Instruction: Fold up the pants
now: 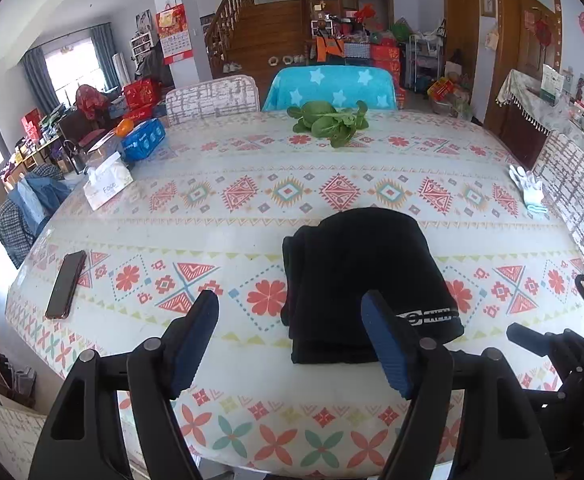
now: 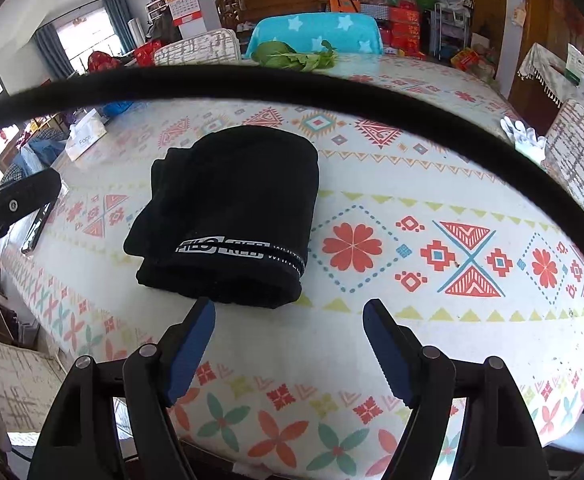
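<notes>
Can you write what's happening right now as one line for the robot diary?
pants: folded, lying on table | left gripper: open, empty | right gripper: open, empty | neither touching pants

Your patterned surface (image 1: 252,216) carries a dark phone (image 1: 66,284) lying flat, well to the left of the left fingers (image 1: 196,340). A tissue box (image 1: 106,184) sits beyond the phone, with a blue pack (image 1: 144,138) farther back. Straight ahead, at the far edge, lie leafy greens (image 1: 330,120). Far to the right rest white gloves (image 1: 528,190). A black cable (image 2: 292,80) arcs across your right view.
</notes>
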A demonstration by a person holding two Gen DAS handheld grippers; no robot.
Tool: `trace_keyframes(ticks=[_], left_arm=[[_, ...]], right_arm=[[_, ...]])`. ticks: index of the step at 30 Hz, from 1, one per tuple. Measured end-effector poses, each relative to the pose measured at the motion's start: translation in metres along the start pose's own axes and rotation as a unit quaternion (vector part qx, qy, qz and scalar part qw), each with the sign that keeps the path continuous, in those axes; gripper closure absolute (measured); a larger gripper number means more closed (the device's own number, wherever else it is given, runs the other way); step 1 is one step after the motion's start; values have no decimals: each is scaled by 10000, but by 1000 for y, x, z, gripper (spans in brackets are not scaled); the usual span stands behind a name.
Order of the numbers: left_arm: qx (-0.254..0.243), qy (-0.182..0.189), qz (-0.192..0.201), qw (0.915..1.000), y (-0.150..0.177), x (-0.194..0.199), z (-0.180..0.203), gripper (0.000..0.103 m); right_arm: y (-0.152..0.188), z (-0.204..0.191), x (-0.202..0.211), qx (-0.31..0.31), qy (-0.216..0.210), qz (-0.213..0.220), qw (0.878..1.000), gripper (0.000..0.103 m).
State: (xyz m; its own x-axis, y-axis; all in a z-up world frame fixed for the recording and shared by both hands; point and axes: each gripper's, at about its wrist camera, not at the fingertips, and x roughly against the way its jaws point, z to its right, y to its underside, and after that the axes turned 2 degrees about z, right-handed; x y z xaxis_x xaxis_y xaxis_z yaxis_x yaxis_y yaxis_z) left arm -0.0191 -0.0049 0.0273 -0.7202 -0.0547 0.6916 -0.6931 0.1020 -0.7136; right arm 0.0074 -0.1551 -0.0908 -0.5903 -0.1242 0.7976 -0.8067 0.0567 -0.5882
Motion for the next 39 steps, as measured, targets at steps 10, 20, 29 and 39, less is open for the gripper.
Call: trace_keyframes(ticks=[10, 20, 29, 39], left_arm=[[117, 102, -315, 9994, 12, -10, 1, 30], [46, 301, -532, 9981, 20, -22, 11, 30], [183, 344, -686, 9969, 22, -31, 2, 30], [250, 429, -794, 9956, 26, -36, -1, 30]], right_arm=[[1, 1, -3, -88, 33, -24, 10000, 20], [3, 8, -7, -216, 186, -119, 9995, 19], [2, 4, -12, -205, 231, -184, 9994, 19], [3, 2, -16, -195, 284, -257, 9991, 19]])
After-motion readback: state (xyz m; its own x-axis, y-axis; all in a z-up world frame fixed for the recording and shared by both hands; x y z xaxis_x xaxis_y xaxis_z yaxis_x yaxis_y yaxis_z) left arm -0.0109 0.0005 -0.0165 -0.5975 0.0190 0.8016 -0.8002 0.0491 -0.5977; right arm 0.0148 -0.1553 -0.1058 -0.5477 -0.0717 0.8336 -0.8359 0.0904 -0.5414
